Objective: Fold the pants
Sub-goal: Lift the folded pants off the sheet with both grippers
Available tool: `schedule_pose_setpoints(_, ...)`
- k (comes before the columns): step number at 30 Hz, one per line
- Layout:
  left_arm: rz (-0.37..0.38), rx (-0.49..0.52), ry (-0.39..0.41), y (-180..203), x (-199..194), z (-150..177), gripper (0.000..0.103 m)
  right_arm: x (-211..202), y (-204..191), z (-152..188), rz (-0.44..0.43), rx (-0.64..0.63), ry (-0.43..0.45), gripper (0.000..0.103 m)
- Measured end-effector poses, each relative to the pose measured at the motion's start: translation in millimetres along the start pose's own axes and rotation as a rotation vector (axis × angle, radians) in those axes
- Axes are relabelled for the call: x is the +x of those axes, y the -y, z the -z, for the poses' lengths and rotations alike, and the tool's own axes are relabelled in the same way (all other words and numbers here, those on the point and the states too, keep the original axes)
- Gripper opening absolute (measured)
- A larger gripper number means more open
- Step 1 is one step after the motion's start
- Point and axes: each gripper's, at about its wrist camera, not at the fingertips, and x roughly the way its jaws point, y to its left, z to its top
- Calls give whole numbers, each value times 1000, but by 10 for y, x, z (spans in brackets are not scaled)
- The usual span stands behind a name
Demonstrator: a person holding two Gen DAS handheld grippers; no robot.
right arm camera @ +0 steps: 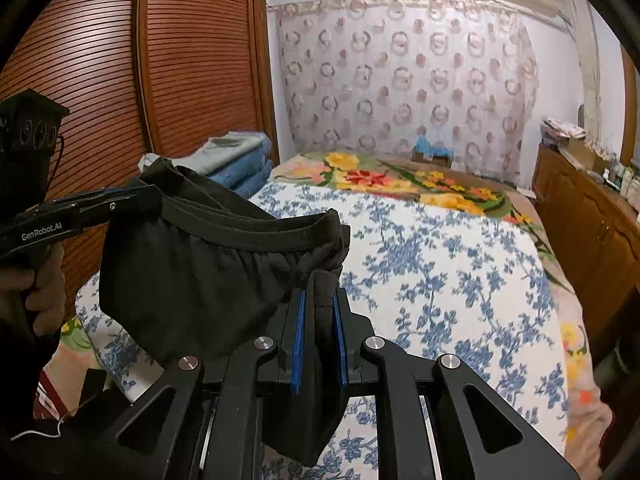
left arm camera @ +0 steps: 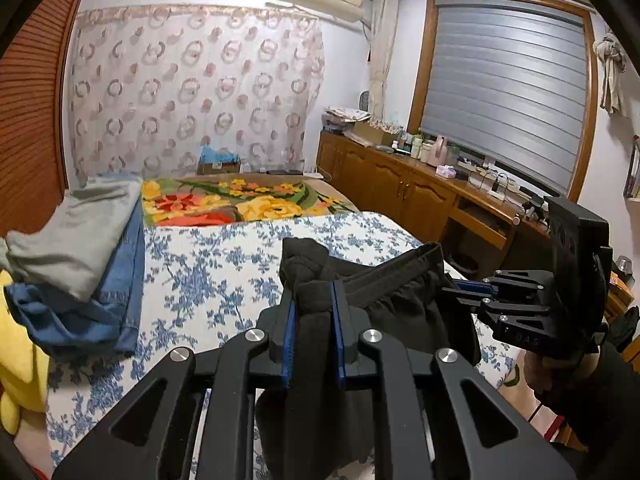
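Observation:
Black pants hang above the bed, held up by the elastic waistband between both grippers. My left gripper is shut on a bunched end of the waistband, blue pads pressing the black cloth. My right gripper is shut on the other end of the black pants. In the left wrist view the right gripper shows at the right, clamped on the waistband. In the right wrist view the left gripper shows at the left, gripping the band. The pant legs hang below, out of sight.
The bed has a blue-flowered white sheet and a bright floral blanket at the far end. Folded grey and blue clothes are stacked at its left edge by a wooden wardrobe. A cluttered wooden cabinet runs along the right.

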Motion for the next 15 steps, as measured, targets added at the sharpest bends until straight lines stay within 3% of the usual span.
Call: schedule_pose_setpoints(15, -45, -14, 4, -209, 117, -97, 16, 212, 23, -218, -20, -70, 14, 13)
